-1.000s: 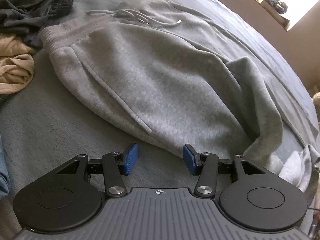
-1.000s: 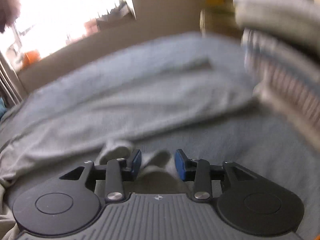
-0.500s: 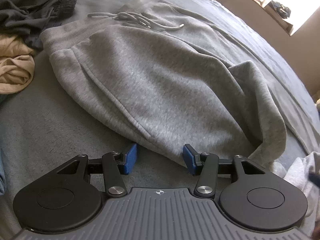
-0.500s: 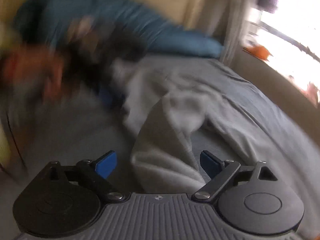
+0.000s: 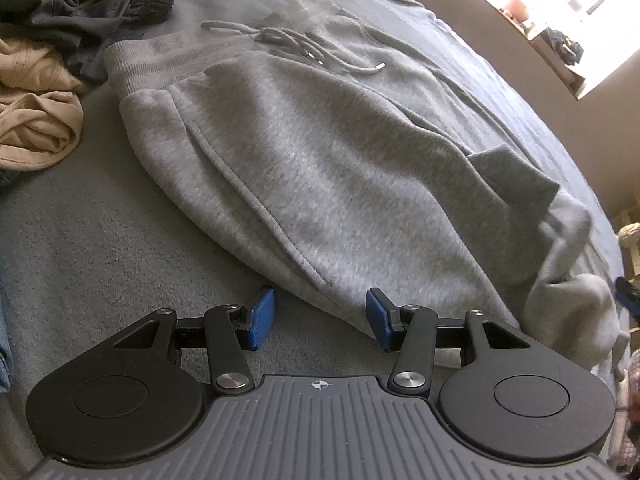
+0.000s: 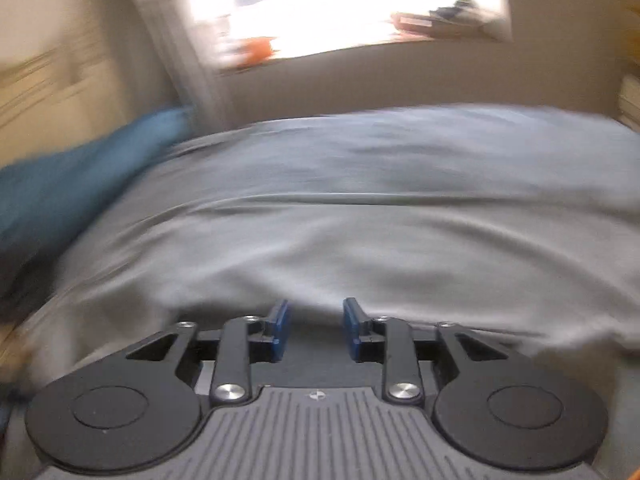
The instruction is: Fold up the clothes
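Nearby, a tan cloth (image 5: 36, 120) and dark clothes (image 5: 68, 4) sit in a heap on the bed (image 5: 100, 240). Grey pants (image 5: 320, 168) lie flat with strings (image 5: 304, 46) on top. Left claw (image 5: 320, 318) is half open, holding nothing, by their edge. Right claw (image 6: 316, 330) is closing, empty.

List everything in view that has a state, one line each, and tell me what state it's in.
Grey sweatpants: spread on the bed, not yet folded.
Drawstring: untied, lying loose at the waistband.
Tan garment: crumpled in a heap.
Dark clothes: piled, unfolded.
Left gripper: jaws apart, sweatpants edge between them, not pinched.
Right gripper: jaws closing, nothing clearly between them.
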